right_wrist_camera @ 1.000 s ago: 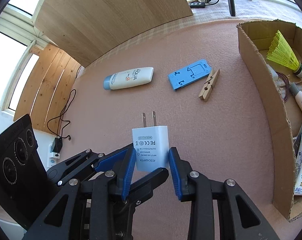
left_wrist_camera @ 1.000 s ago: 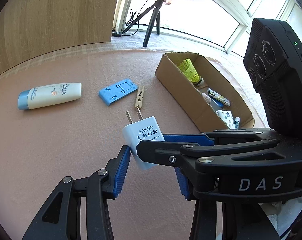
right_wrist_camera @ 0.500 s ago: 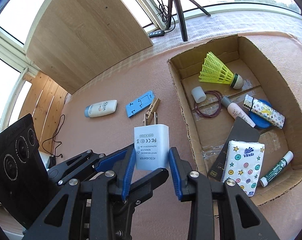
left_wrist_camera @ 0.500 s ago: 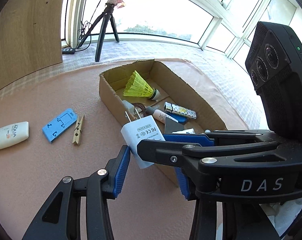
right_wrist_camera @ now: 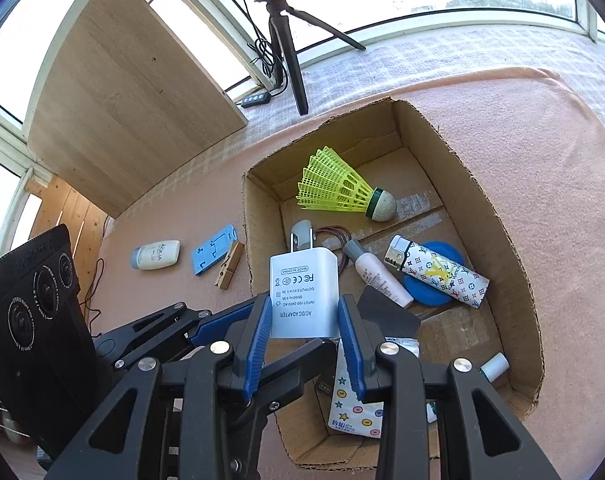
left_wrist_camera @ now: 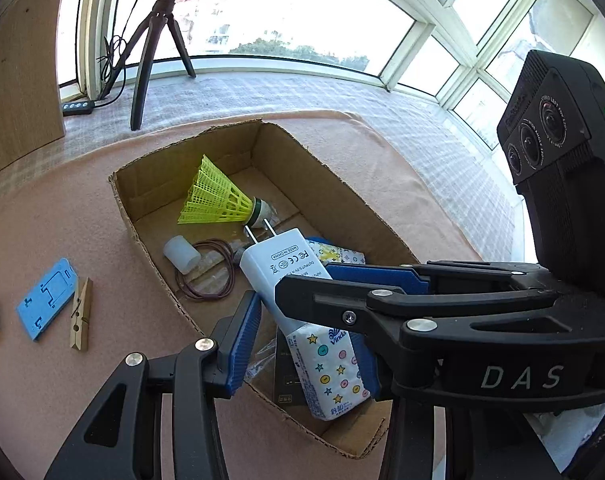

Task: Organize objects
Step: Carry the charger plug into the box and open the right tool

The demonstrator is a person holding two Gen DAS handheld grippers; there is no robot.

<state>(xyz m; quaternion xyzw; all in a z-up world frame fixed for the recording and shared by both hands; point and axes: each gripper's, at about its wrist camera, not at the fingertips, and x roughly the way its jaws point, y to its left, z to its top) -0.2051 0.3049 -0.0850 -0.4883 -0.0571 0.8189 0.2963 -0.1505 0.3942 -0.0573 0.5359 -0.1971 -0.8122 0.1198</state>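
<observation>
The right gripper (right_wrist_camera: 304, 322) is clamping a white charger (right_wrist_camera: 304, 292) between its blue pads, prongs pointing away from the camera, and is holding it in the air over the near-left part of an open cardboard box (right_wrist_camera: 498, 216). The left gripper (left_wrist_camera: 298, 334) is sitting just beside it with its jaws partly apart — in the left wrist view the charger (left_wrist_camera: 280, 268) is standing between its pads (left_wrist_camera: 242, 338), but whether they are pressing on it I cannot tell, since the right gripper's arm is crossing in front. Inside the box a yellow shuttlecock (right_wrist_camera: 338, 188) is lying at the far end, with a small white cap (left_wrist_camera: 181, 254), a loop of brown cord (left_wrist_camera: 206, 276), a small white bottle (right_wrist_camera: 376, 276), a patterned lighter (right_wrist_camera: 442, 274) over a blue disc (right_wrist_camera: 434, 292), and a tissue pack (left_wrist_camera: 330, 364) printed with stars nearer the camera. Outside the box, on the pink cloth (right_wrist_camera: 542, 128), a blue plastic stand (right_wrist_camera: 214, 254) is lying touching a wooden clothespin (right_wrist_camera: 230, 266) — a sunscreen tube (right_wrist_camera: 156, 255) is lying a little further left.
</observation>
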